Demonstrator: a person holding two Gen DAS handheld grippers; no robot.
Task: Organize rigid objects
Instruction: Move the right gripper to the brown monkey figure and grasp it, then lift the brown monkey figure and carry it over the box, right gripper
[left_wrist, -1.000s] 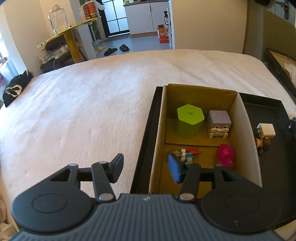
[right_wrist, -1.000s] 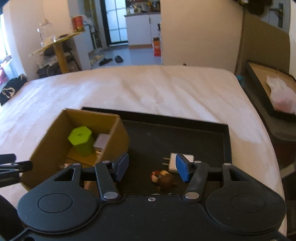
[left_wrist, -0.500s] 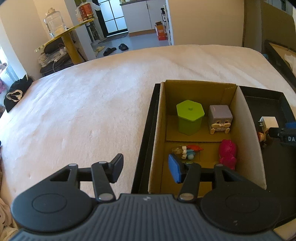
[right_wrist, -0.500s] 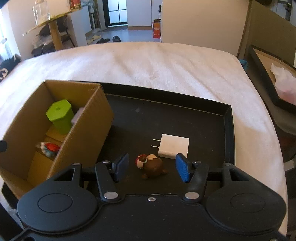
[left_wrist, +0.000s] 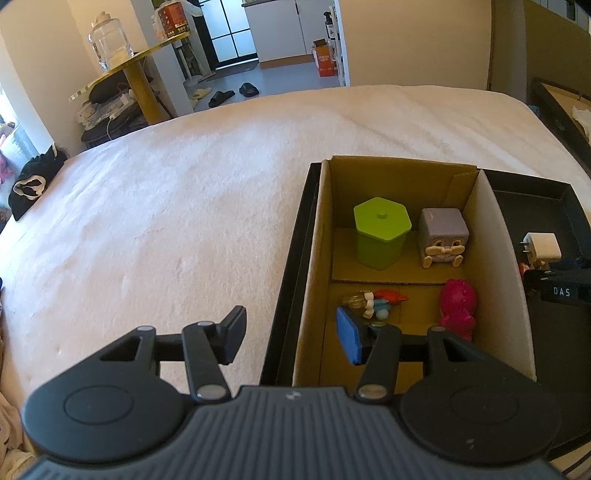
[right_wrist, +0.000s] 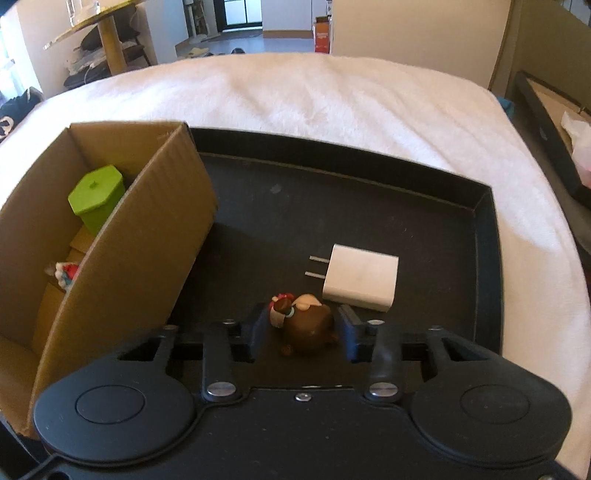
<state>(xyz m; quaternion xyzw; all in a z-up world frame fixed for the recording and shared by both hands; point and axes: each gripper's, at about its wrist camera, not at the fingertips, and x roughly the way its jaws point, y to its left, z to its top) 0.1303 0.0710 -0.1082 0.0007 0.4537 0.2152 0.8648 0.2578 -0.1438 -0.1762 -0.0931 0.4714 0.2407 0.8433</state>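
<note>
The right gripper (right_wrist: 302, 330) is pinching a small brown figurine (right_wrist: 304, 325) on the floor of the black tray (right_wrist: 489, 236), to the right of the cardboard box (right_wrist: 155, 236); a good lift calls for going straight up and clearing that box wall before carrying across. The figurine is lying on its side, its long axis running away from the camera, the end with the red detail pointing toward the box and slightly away. Just beyond it a white charger (right_wrist: 360, 278) is lying flat, prongs toward the box, while the left gripper (left_wrist: 291, 334) is hovering spread and empty over the box's near left wall.
</note>
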